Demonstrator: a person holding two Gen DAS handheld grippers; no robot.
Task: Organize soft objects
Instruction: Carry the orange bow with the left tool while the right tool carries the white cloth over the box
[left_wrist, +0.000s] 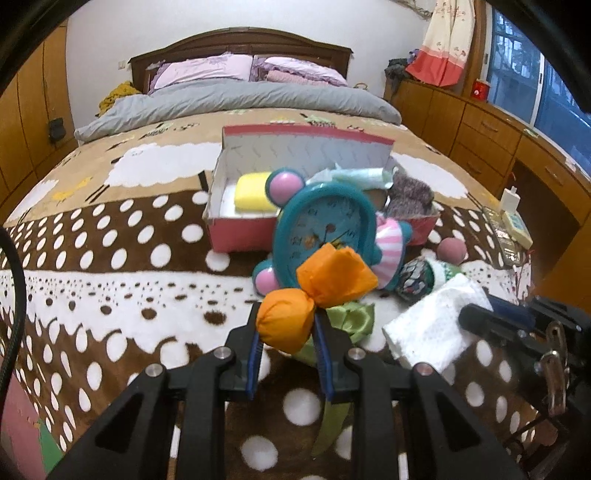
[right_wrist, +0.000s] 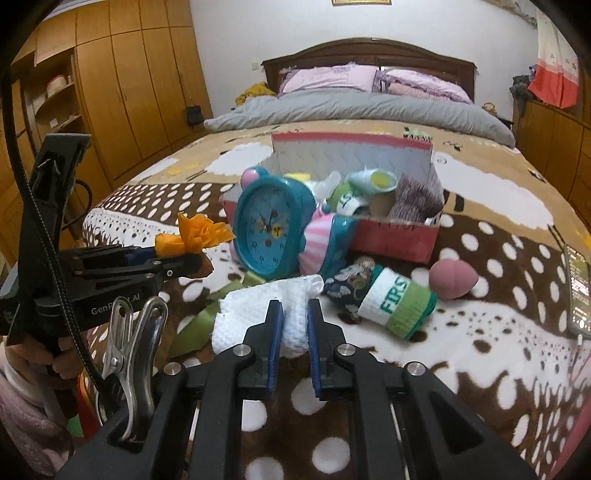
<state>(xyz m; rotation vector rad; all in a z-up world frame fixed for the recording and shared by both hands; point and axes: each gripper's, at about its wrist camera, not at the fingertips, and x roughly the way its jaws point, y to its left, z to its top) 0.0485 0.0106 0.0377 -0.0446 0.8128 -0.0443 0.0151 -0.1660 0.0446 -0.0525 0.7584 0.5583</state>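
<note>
- The left gripper (left_wrist: 287, 334) has its fingers narrowed onto the round, stuffed end of an orange cloth flower (left_wrist: 314, 295), held clear above the spotted blanket (left_wrist: 110, 258). Green ribbon leaves (left_wrist: 347, 317) trail beneath it. It looks light and squashy; the firm ball end is probably the best hold, since the loose petals would likely slip.
- Behind it stands a teal toy alarm clock (right_wrist: 271, 230). This is hard plastic and sits between the held items and the box.
- The right gripper (right_wrist: 295, 325) pinches a folded white towel (right_wrist: 258, 314) across its middle. The towel is limp and likely to droop or unfold at its free edges.
- The red cardboard box (right_wrist: 395, 236) beyond already holds a yellow sponge (left_wrist: 253, 197) and knitted pieces.
- A rolled sock (right_wrist: 391, 302) and a pink ball (right_wrist: 452, 278) lie on the blanket to the right.
</note>
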